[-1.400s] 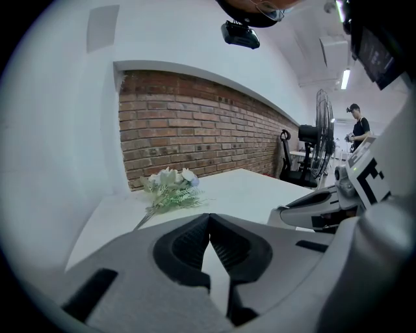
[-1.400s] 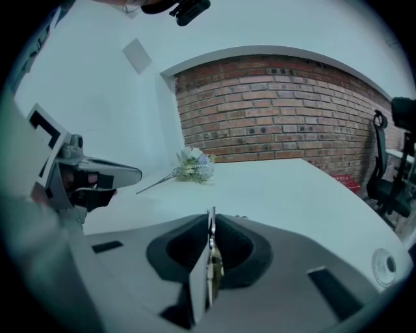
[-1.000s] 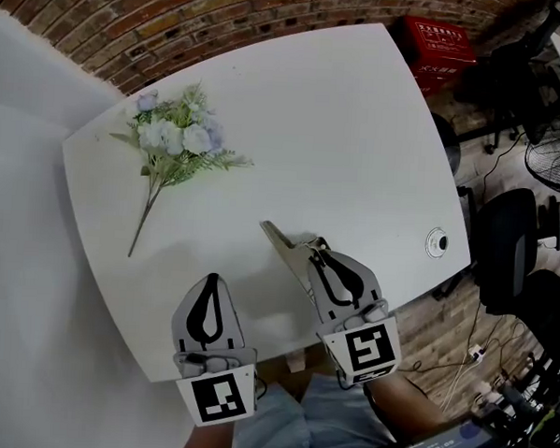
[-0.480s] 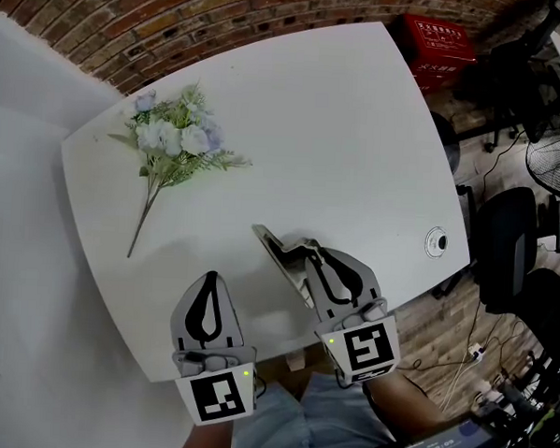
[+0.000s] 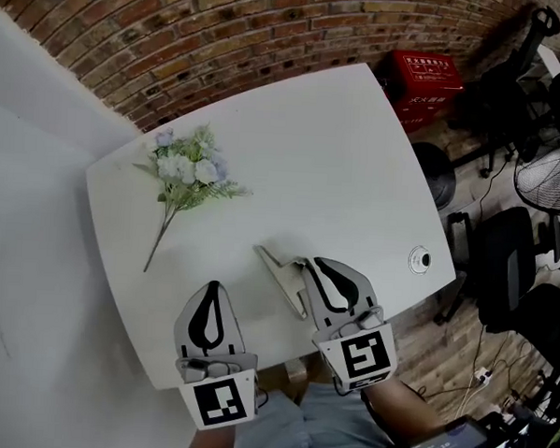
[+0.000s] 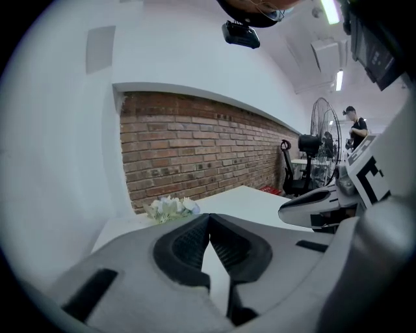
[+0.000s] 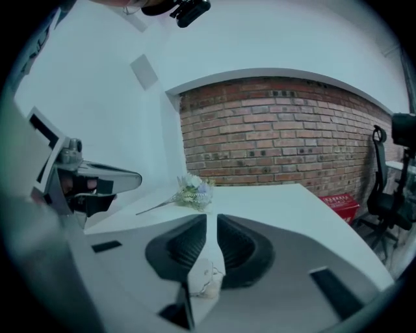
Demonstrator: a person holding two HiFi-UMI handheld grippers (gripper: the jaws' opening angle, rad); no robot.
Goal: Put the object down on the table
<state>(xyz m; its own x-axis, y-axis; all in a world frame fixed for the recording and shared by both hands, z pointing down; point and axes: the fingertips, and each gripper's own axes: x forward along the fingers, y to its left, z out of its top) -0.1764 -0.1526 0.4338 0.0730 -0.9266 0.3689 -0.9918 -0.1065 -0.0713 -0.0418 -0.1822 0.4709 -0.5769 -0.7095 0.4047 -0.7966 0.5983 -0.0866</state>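
A thin, flat pale object [image 5: 279,277] is clamped edge-on in my right gripper [image 5: 309,265], which is shut on it above the near part of the white table [image 5: 358,157]. In the right gripper view the object [image 7: 207,263] stands as a narrow white sliver between the dark pads [image 7: 242,248]. I cannot tell whether it touches the tabletop. My left gripper [image 5: 212,287] hangs over the table's near edge, shut with nothing in it; its pads meet at the tip [image 6: 208,218]. The two grippers sit side by side, apart.
A bunch of pale artificial flowers [image 5: 189,170] lies at the table's far left. A small round white fitting [image 5: 419,259] sits near the right edge. Off the table are a red crate [image 5: 427,64], black office chairs [image 5: 508,249] and a fan [image 5: 547,176]. A white wall runs along the left.
The head view has shifted, so the table and flowers sit lower and further right in the picture. My right gripper still holds the flat object by the near edge; the left gripper has barely moved.
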